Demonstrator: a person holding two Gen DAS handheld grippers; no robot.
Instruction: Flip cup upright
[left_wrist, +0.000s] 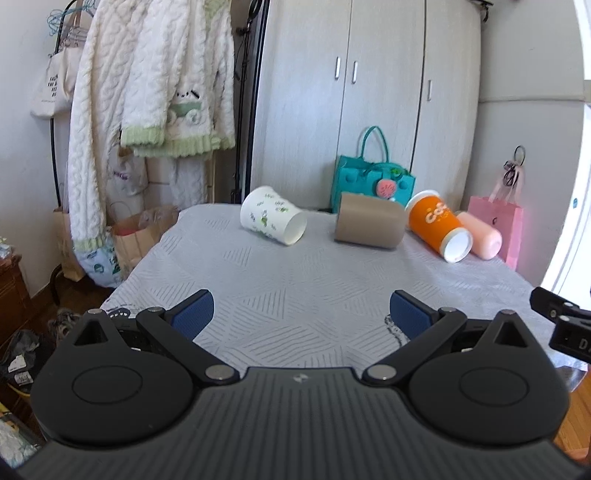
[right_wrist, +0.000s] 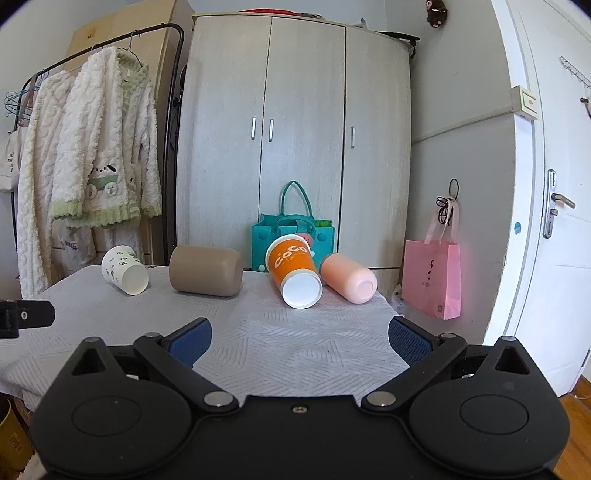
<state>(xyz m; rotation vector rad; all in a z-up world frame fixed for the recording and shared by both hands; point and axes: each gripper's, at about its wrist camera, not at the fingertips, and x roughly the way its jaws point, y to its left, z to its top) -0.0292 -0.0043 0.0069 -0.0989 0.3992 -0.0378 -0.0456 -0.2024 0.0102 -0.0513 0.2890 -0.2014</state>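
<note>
left tool (left_wrist: 300, 310): jaws wide apart, nothing between the blue pads, hovering over near edge of the surface (left_wrist: 295, 295)
right tool (right_wrist: 300, 338): also spread wide and empty, over near edge; its black tip just shows at the right edge of the left view
white cup (left_wrist: 272, 215): paper, green print, on its side at far left of the row, base end facing the cameras, mouth toward the back
tan cup (left_wrist: 369, 225): lying crosswise, roughly ahead of left tool, apart from the white one
orange cup (right_wrist: 293, 271): on its side, white base end facing the right tool, nearly straight ahead of it
pink cup (right_wrist: 348, 277): on its side, just beside the orange one, may be touching, can't tell
layout: all four lie in a row at far side of surface, well apart from both tools
background: teal bag (right_wrist: 293, 240) behind the cups, pink bag (right_wrist: 432, 278) by the door, robes on the rack at left
step: pre-reach, nothing grasped, no cup upright yet
target: unclear which cup; orange looks best lined up for right tool, white or tan for left
next move needs: travel forward, jaws around a cup's side wall, close gently (paper crushes), lift, tip mouth up, set down
risk: round cups may roll if nudged; orange and pink sit tight together
</note>
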